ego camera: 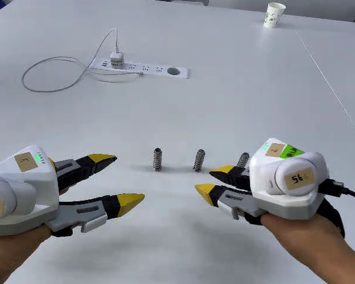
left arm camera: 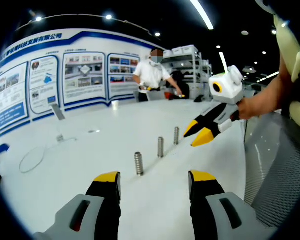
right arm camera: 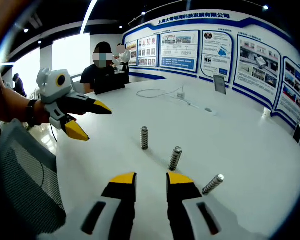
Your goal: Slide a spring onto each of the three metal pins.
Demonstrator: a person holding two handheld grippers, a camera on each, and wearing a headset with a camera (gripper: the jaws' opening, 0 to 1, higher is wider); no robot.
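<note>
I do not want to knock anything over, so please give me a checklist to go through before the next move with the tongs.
1. The left tongs open and empty: ok.
2. The right tongs open and empty: ok.
3. The left spring standing upright: ok.
4. The middle spring standing upright: ok.
5. The right spring upright: cannot tell; it looks tilted in the right gripper view, and the right tongs hide its base in the head view.
6. All three fully seated: cannot tell.
</note>
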